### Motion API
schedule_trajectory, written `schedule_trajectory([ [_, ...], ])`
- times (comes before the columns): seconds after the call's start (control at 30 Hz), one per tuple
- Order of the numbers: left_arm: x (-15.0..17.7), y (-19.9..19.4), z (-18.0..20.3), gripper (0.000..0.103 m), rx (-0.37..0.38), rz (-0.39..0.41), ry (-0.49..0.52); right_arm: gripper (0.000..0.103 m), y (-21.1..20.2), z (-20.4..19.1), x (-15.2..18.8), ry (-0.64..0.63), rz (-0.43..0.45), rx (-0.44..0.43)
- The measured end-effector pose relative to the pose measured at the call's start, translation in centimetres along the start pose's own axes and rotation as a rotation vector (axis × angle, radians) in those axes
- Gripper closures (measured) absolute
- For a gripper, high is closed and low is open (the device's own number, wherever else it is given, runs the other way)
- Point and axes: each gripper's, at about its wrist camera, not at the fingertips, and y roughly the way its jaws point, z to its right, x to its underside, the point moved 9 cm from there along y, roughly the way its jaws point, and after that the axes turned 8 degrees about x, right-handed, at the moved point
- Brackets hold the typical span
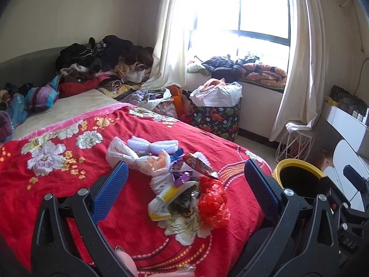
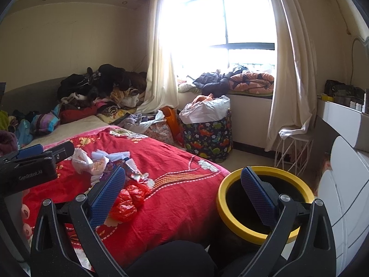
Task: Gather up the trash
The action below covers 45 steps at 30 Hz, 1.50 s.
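A heap of trash (image 1: 175,175) lies on the red flowered blanket (image 1: 57,184): white plastic bags, foil wrappers, a crumpled red plastic bag (image 1: 213,204). My left gripper (image 1: 184,175) is open and empty, its blue pads on either side of the heap, above it. In the right wrist view the heap (image 2: 110,164) and red bag (image 2: 128,199) lie left of centre. My right gripper (image 2: 183,180) is open and empty, between the bed's corner and a black bin with a yellow rim (image 2: 265,226). The bin (image 1: 297,175) stands on the floor right of the bed.
A pile of clothes (image 1: 103,57) covers the head of the bed. A dinosaur-print hamper (image 1: 215,113) with a white bag stands by the window. A white wire stool (image 1: 295,143) and white furniture (image 2: 346,184) are at the right.
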Motion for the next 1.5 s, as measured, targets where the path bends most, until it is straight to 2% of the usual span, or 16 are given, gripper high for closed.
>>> schedule_trajectory([
  [0.33, -1.6, -0.1, -5.6, 0.01, -0.056, 0.055, -0.08, 0.006, 1.5, -5.7, -0.6, -0.043, 0.005, -0.128],
  [0.57, -2.0, 0.5, -9.2, 0.01, -0.102, 0.056, -0.107, 0.006, 2.9, -9.1, -0.8, -0.06, -0.018, -0.201],
  [0.67, -2.2, 0.9, -10.5, 0.01, -0.105, 0.065, -0.124, 0.006, 4.2, -10.4, -0.1, -0.06, -0.073, -0.217],
  [0.77, -2.4, 1.9, -12.0, 0.01, -0.11, 0.069, -0.138, 0.006, 6.1, -11.1, 1.3, -0.074, -0.157, -0.195],
  [0.93, -2.0, 5.1, -13.7, 0.01, -0.133, 0.015, -0.152, 0.006, 8.6, -11.1, 3.9, -0.117, -0.264, -0.173],
  [1.17, 0.8, 11.5, -14.6, 0.01, -0.142, -0.131, -0.193, 0.006, 11.2, -11.4, 5.9, -0.18, -0.355, -0.171],
  [1.23, 1.7, 13.0, -15.1, 0.01, -0.168, -0.168, -0.2, 0.007, 11.8, -11.5, 6.4, -0.201, -0.378, -0.168],
  [1.37, 2.8, 15.1, -16.1, 0.01, -0.18, -0.207, -0.252, 0.022, 13.0, -11.2, 8.2, -0.191, -0.472, -0.18],
  [1.43, 3.1, 15.8, -16.5, 0.01, -0.17, -0.218, -0.293, 0.024, 13.5, -11.0, 9.0, -0.176, -0.524, -0.188],
  [1.5, 3.8, 16.9, -16.9, 0.01, -0.147, -0.242, -0.381, 0.03, 13.8, -10.8, 9.7, -0.152, -0.57, -0.211],
])
